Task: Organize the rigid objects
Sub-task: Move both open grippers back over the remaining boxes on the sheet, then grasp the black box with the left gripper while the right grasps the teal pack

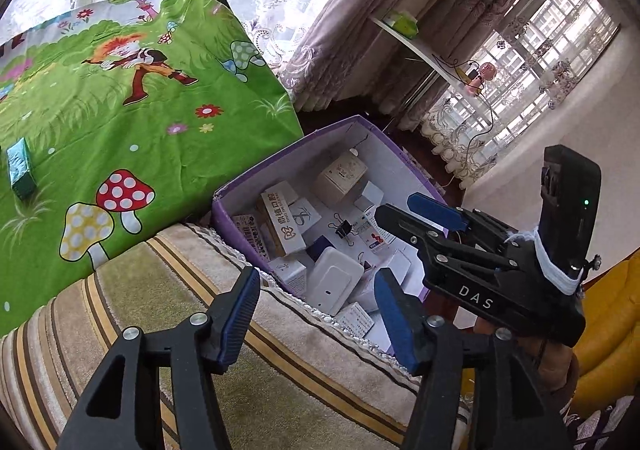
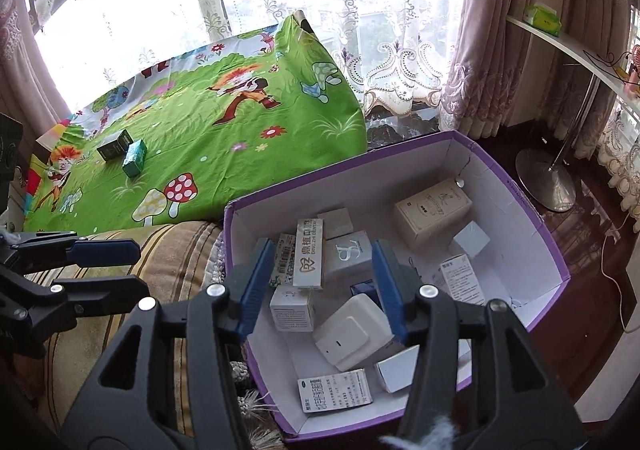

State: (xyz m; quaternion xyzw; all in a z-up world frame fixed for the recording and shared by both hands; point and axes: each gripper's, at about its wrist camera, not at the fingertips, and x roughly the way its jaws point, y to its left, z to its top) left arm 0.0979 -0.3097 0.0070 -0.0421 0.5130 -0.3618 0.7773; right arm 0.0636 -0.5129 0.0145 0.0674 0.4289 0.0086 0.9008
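Observation:
A purple cardboard box (image 2: 556, 250) with white inside holds several small cartons and a white plastic device (image 2: 354, 330); the box also shows in the left wrist view (image 1: 224, 202). On the green cartoon cloth (image 2: 224, 154) lie a teal carton (image 2: 134, 157) and a dark carton (image 2: 114, 145); the teal carton also shows in the left wrist view (image 1: 20, 168). My right gripper (image 2: 320, 286) is open and empty, above the box's near part. My left gripper (image 1: 316, 314) is open and empty, over the striped cushion beside the box. The right gripper also shows in the left wrist view (image 1: 404, 214).
A striped cushion (image 1: 280, 362) lies beside the box. A black binder clip (image 1: 343, 228) lies in the box. A metal stand with a round base (image 2: 546, 182) and a white shelf (image 2: 568, 46) stand to the right. Curtains and a window are behind. A yellow cushion (image 1: 612, 334) is at the right.

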